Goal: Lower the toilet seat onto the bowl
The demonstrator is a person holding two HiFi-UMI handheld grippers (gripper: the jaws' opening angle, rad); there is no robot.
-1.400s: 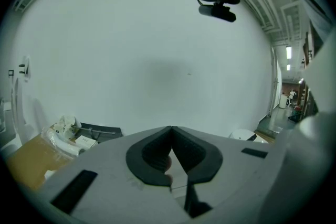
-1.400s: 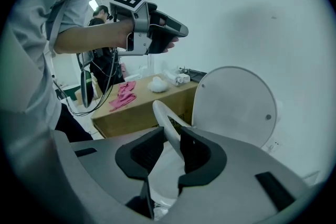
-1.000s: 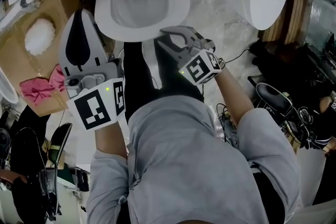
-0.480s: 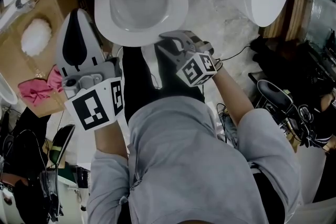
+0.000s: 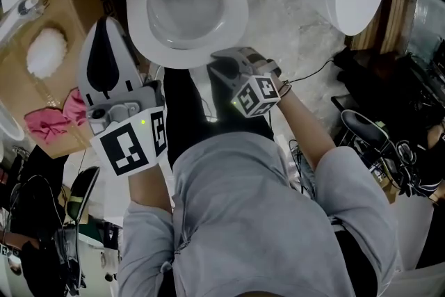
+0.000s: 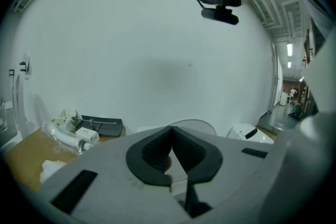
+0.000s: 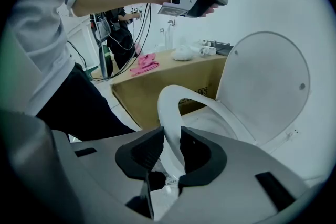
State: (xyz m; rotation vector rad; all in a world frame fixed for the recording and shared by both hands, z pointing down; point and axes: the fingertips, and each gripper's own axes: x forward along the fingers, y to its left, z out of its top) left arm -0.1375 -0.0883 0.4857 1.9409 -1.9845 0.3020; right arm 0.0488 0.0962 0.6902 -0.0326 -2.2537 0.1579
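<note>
The toilet bowl [image 5: 182, 7] sat at 12 o'clock in the head view. The toilet seat [image 7: 168, 102] tilted above it, its front rim at 5 o'clock clamped between the right tool's [image 7: 170, 132] jaws. At 8 o'clock, the left tool [image 6: 171, 128] was closed and empty.

The right gripper [image 5: 221, 65] has sunk lower and drawn back toward the person, tipping further downward. The toilet seat [image 5: 238, 10], its front rim clamped between the jaws, has come down with it and now lies flatter over the bowl [image 5: 184, 10].
</note>
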